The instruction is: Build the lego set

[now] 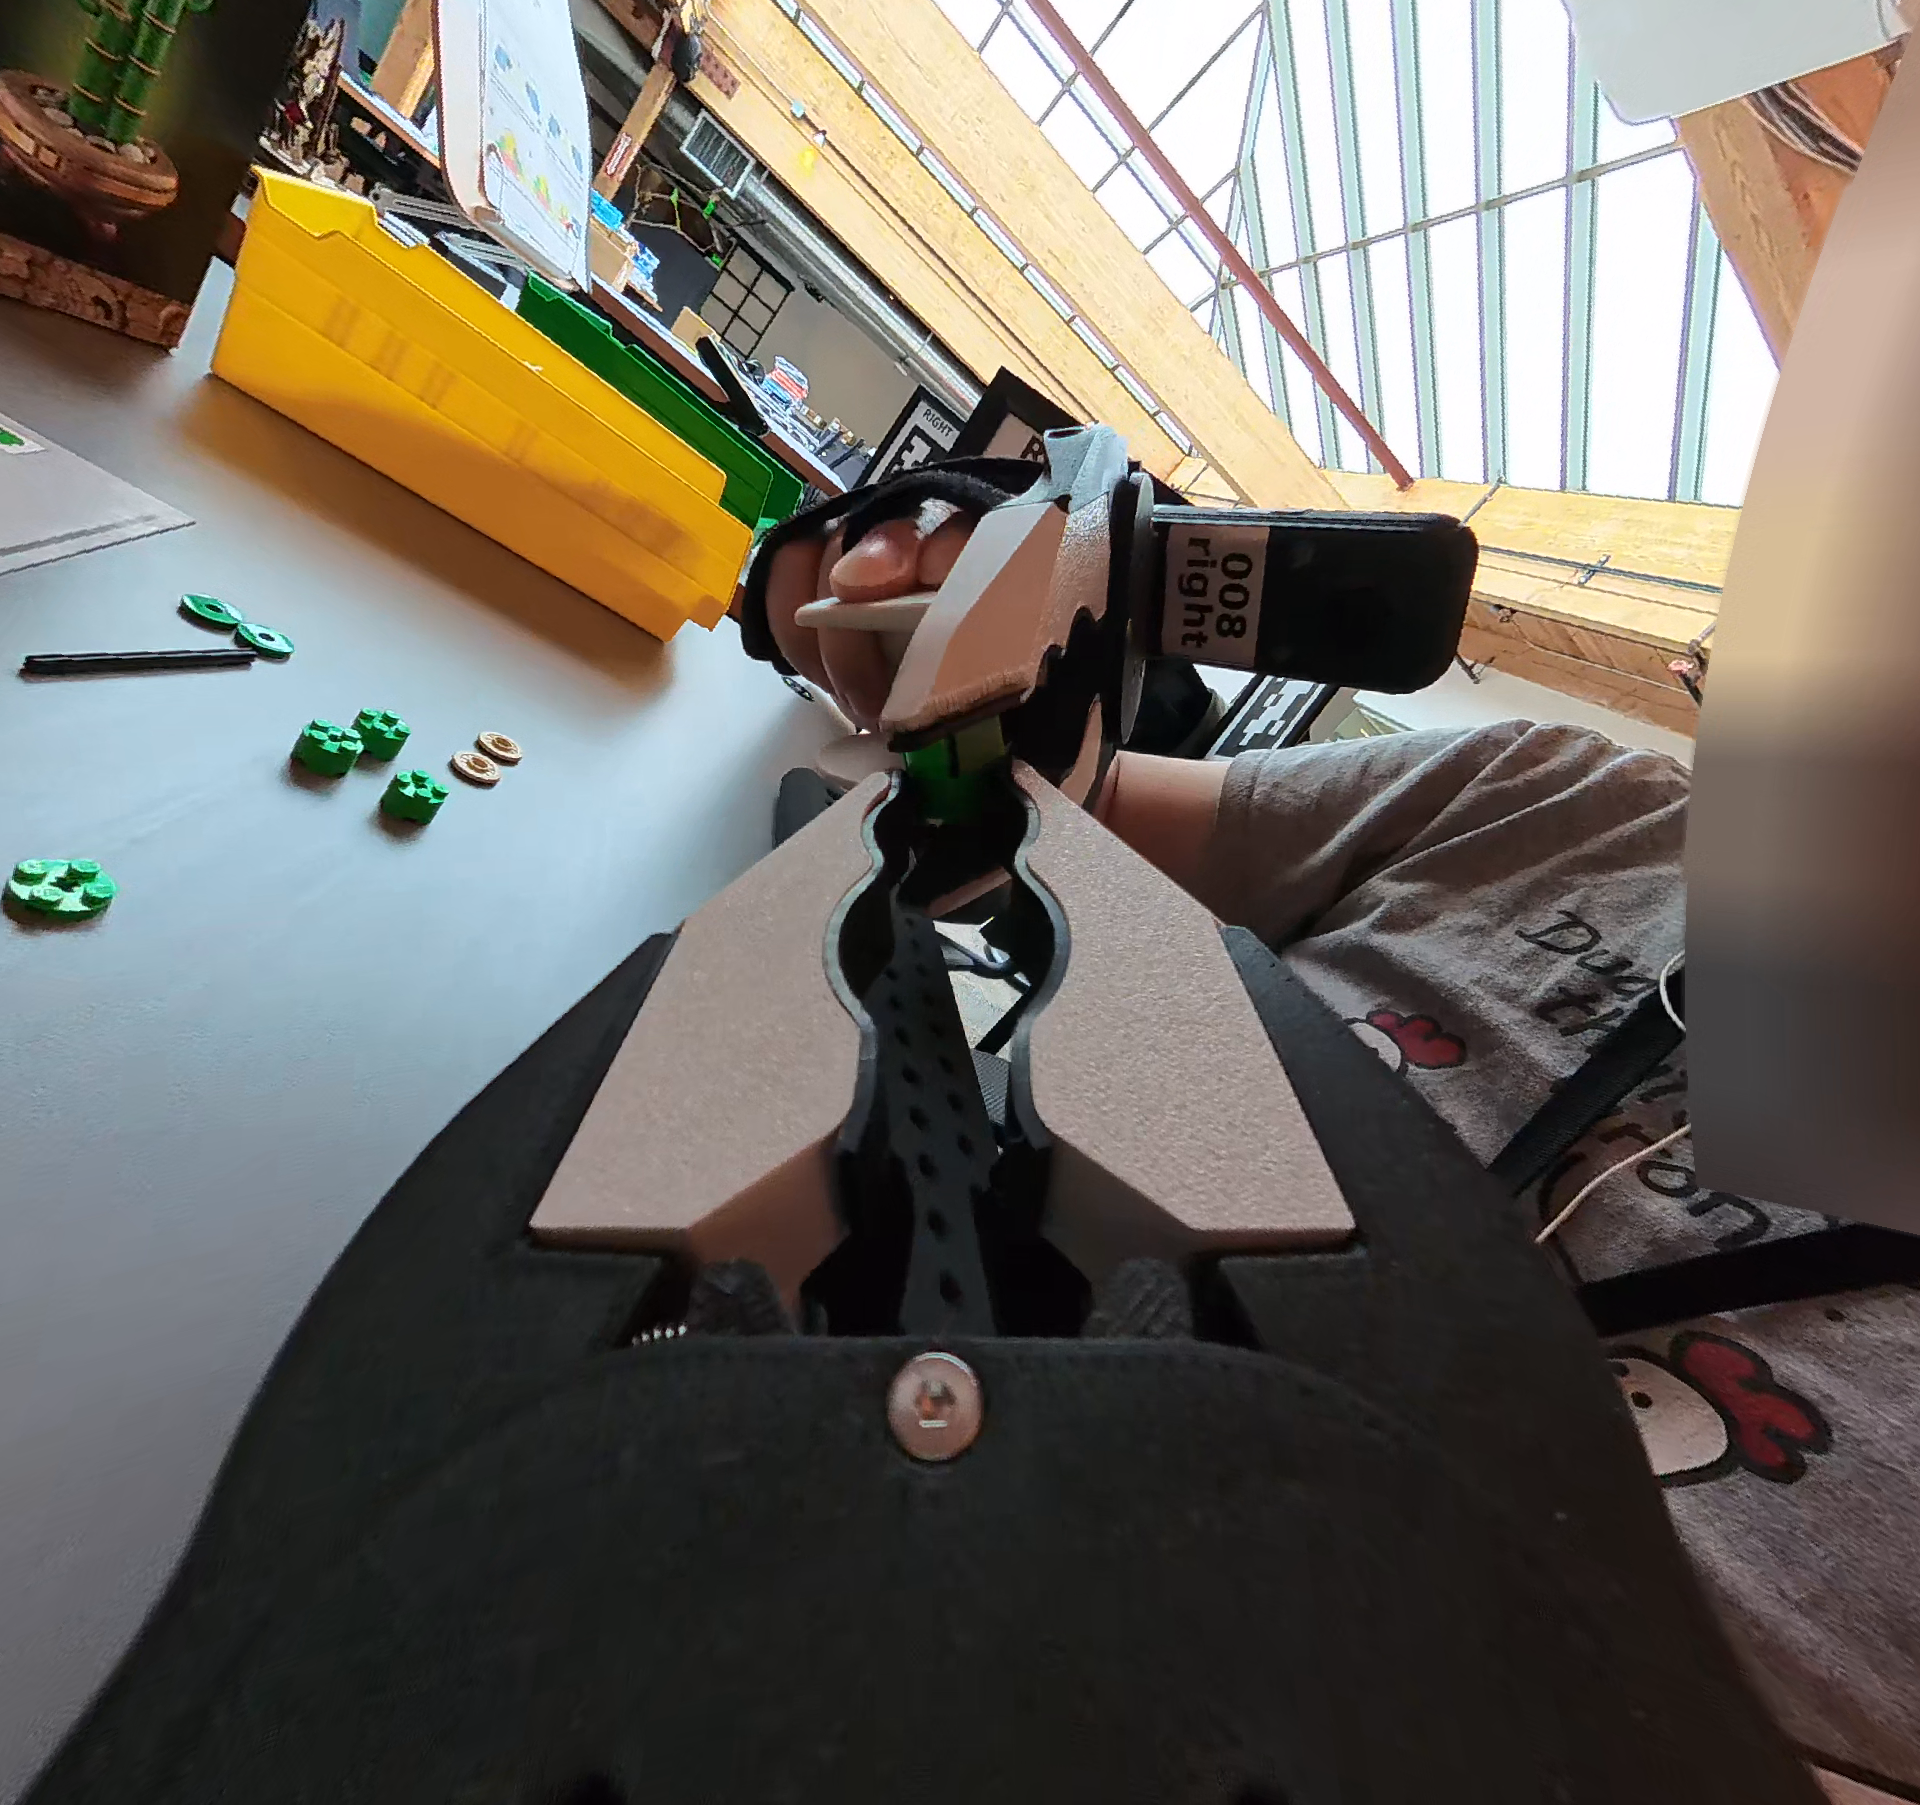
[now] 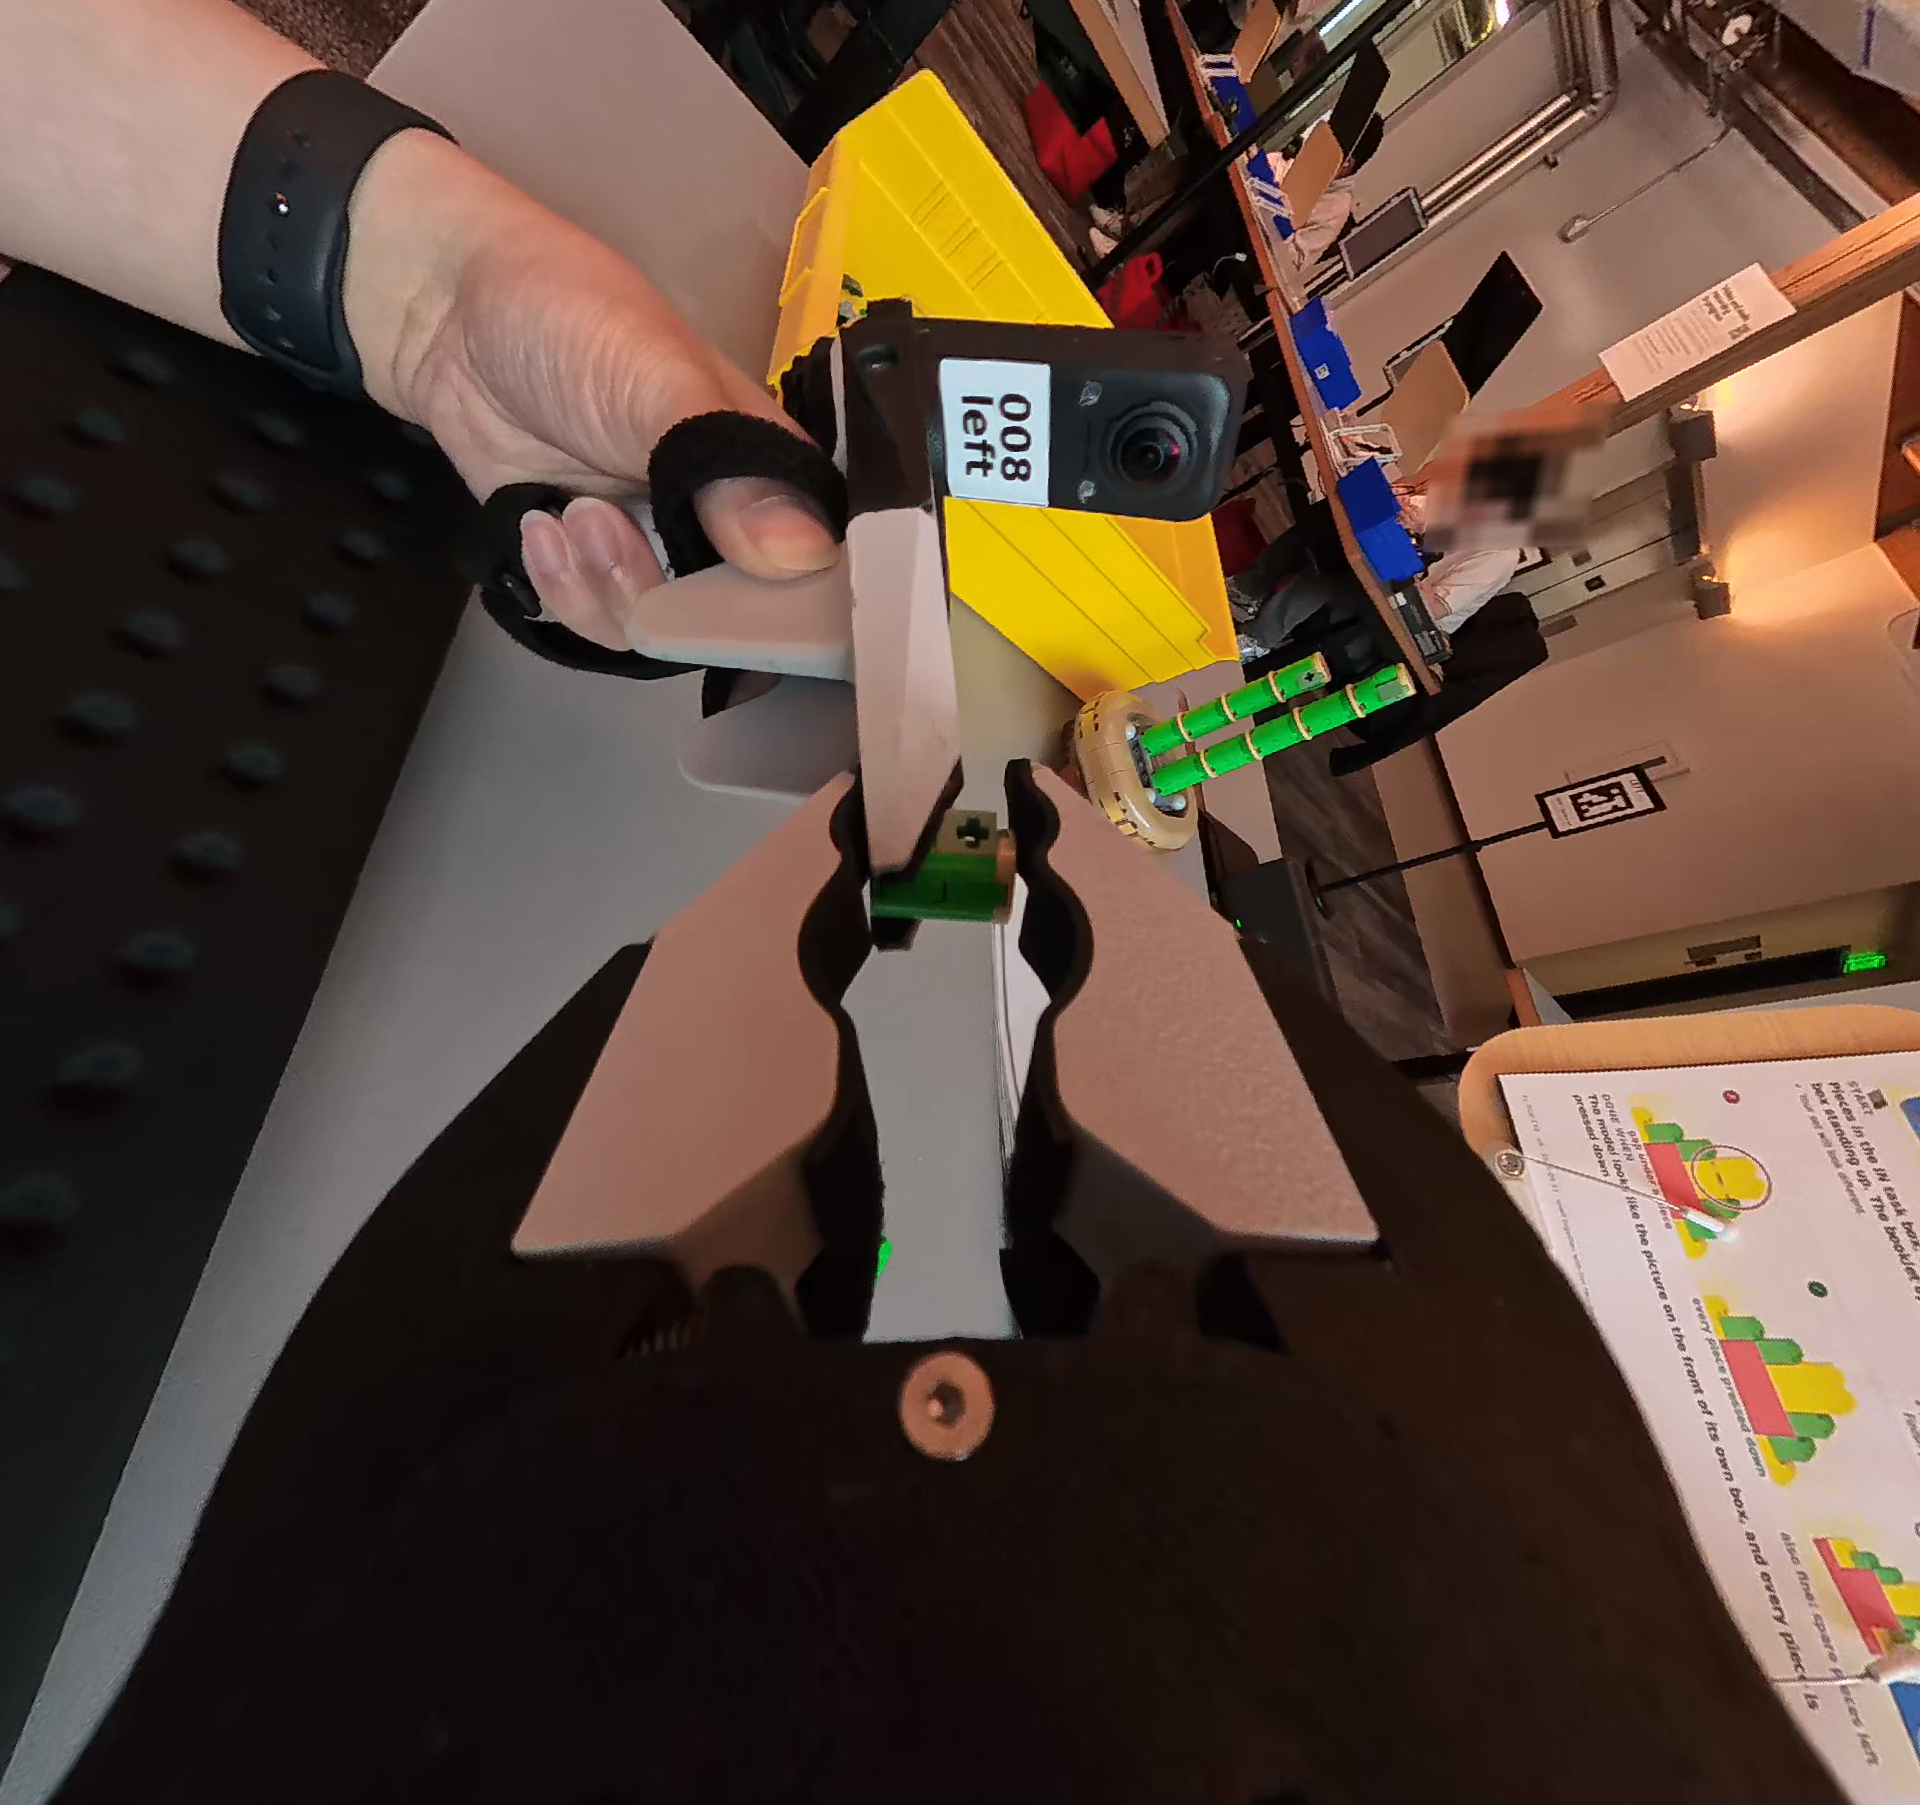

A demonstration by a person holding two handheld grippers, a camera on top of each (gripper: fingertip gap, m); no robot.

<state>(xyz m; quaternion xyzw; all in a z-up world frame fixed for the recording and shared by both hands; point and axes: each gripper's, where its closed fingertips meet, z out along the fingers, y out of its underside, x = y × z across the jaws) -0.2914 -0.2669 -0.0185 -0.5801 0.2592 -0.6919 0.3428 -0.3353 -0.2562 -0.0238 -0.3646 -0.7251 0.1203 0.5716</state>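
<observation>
Mid-assembly, held up off the table point(image 1: 312, 1028): left gripper point(image 1: 951, 799) & right gripper point(image 2: 935, 872) both have jaws clamped on the same small green-and-tan stalk segment point(image 2: 951, 888), w/ spare green rounds point(image 1: 358, 742) lying on the table; next, prob. press/seat it square, then free one side.

Green lego stack point(image 2: 940, 888) half-hidden between tongs.

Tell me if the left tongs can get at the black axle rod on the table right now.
Probably not yet: the left tongs are shut on a green piece shared with the right tongs. The black axle rod itself lies unobstructed.
</observation>
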